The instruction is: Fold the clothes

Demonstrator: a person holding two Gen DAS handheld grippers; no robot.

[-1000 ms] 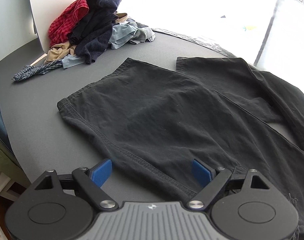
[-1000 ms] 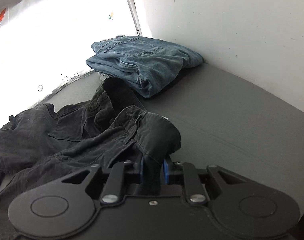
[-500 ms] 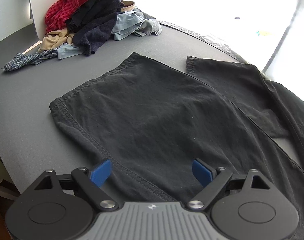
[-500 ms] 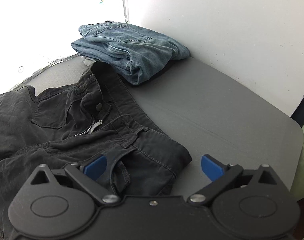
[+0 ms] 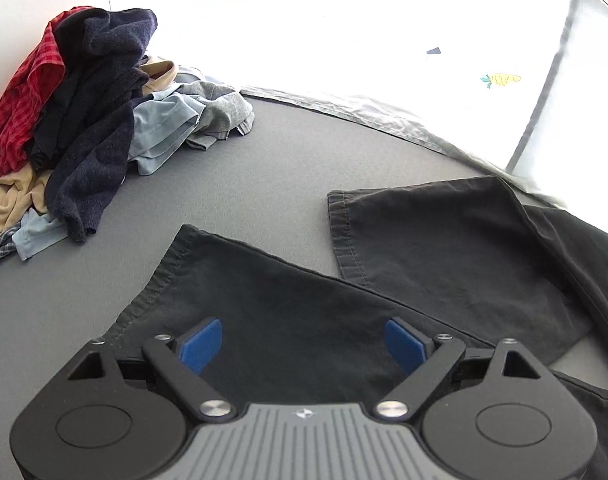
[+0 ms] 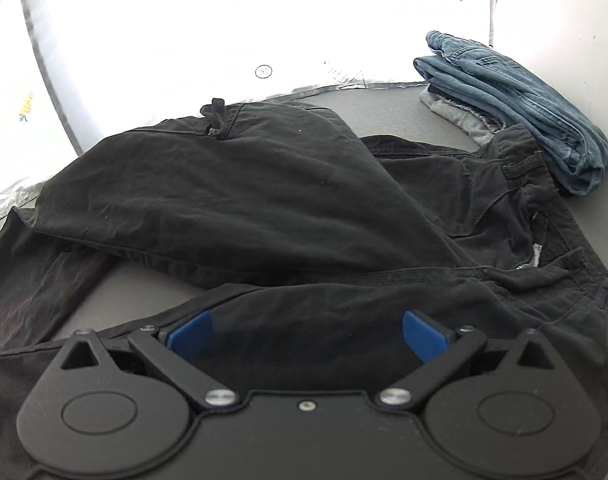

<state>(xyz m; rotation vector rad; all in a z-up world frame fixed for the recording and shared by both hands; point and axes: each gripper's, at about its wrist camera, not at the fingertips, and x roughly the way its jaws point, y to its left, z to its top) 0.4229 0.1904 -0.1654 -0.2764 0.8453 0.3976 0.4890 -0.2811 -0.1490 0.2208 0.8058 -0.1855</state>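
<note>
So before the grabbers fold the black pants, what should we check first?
1. Left gripper open, nothing pinched: ok.
2. Right gripper open, nothing pinched: ok.
3. Black pants lying flat: not ok, one leg is flopped over and wrinkled, and the fly gapes open.
4. Leg hems lined up: not ok, they lie apart on the table.
5. Room to fold: ok on the clothes pile side; cannot tell by the folded jeans, since the waistband looks very close to them.
</note>
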